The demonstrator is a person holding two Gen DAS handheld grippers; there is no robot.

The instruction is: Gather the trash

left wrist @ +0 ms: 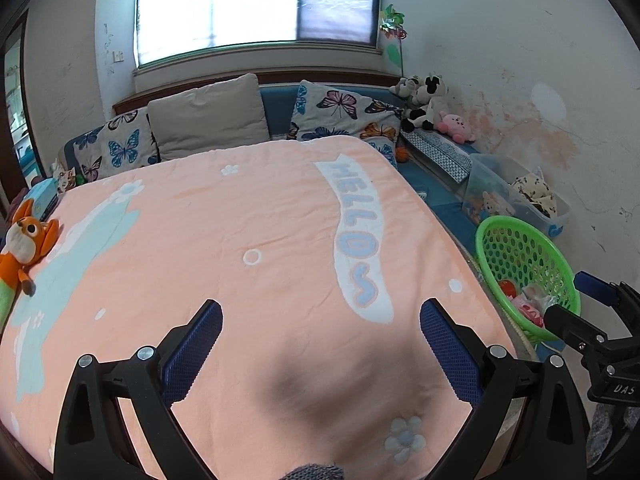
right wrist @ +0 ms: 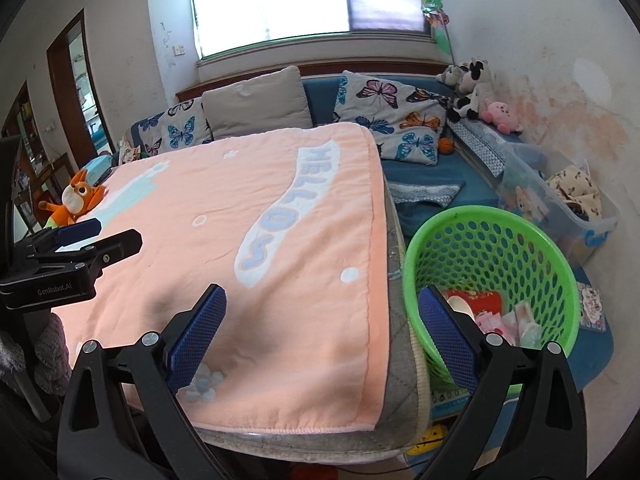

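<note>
At the bed's left edge we see an orange plush fox (left wrist: 24,248) on the peach blanket (left wrist: 240,240). Our left gripper (left wrist: 320,344) hangs over the blanket, jaws spread and empty; our right gripper (right wrist: 322,328), likewise parted, straddles the bed's right edge. Beside that edge stands the green basket (right wrist: 492,248), holding wrappers (right wrist: 500,316).

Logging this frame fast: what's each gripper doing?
Left gripper: open, holding nothing.
Right gripper: open, holding nothing.
</note>
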